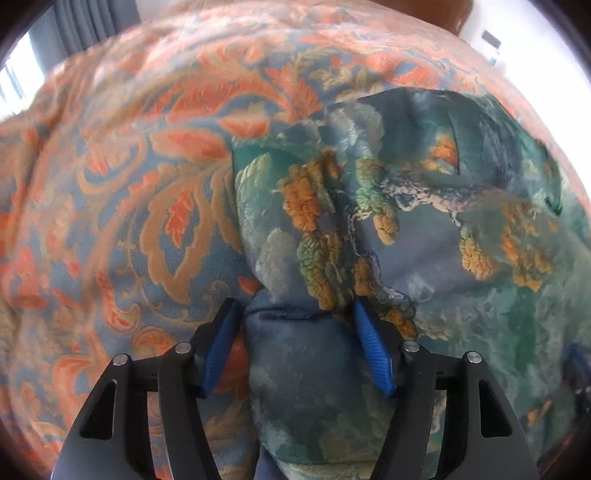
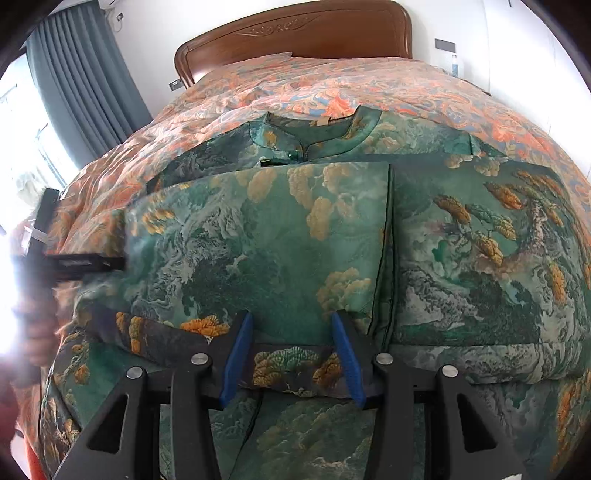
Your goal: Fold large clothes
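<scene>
Green satin, printed with pines, clouds and orange-gold foliage, is lying across the bed as a large garment [image 2: 280, 229], its stand-up collar [image 2: 314, 133] pointing toward the wooden headboard [image 2: 295, 33]. One panel is lying folded over the middle of the garment, its straight edge running down beside the right-hand part. Underneath, an orange and blue floral bedspread [image 2: 369, 85] is covering the mattress, and grey curtains [image 2: 81, 74] are hanging by the bright window at the left. In the right wrist view the right gripper [image 2: 291, 332] is resting low at the near hem, its blue pads standing on either side of a folded strip of the cloth; whether they are actually pressing on it is something I cannot tell. In the left wrist view the left gripper [image 1: 295, 317] is pointing steeply down at a bunched end of the same garment [image 1: 388, 206] (the picture is somewhat blurred), and a thick fold is bulging between its blue pads [image 1: 371, 343], which are squeezing that cloth from both sides.
</scene>
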